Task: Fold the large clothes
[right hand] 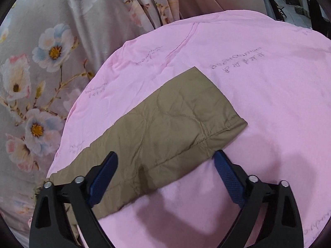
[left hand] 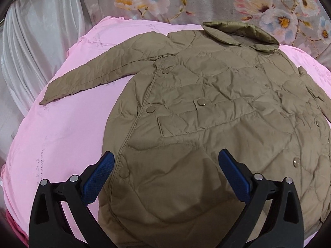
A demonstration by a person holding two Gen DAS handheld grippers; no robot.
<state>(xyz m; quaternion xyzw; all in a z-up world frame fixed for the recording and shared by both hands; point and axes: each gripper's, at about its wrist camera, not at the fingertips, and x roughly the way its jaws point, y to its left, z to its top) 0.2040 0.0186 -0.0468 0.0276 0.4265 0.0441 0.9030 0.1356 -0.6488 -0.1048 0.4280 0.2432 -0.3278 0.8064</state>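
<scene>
An olive quilted coat (left hand: pixel 206 107) lies spread flat, front side up, on a pink sheet (left hand: pixel 62 128), collar at the far end and one sleeve (left hand: pixel 86 78) stretched out to the left. My left gripper (left hand: pixel 165 159) hovers open over the coat's lower front, beside its edge with snap buttons, with nothing between its blue pads. In the right wrist view the coat's other sleeve (right hand: pixel 169 128) lies across the pink sheet (right hand: pixel 269 93), cuff toward the right. My right gripper (right hand: pixel 165 159) stands open just above that sleeve near the cuff, its pads apart from the fabric.
A grey floral curtain (left hand: pixel 206 0) hangs behind the bed, with white drapes (left hand: pixel 31 51) at the left. The same floral curtain (right hand: pixel 41 72) fills the left of the right wrist view. A dark room opening (right hand: pixel 289 0) shows at the far right.
</scene>
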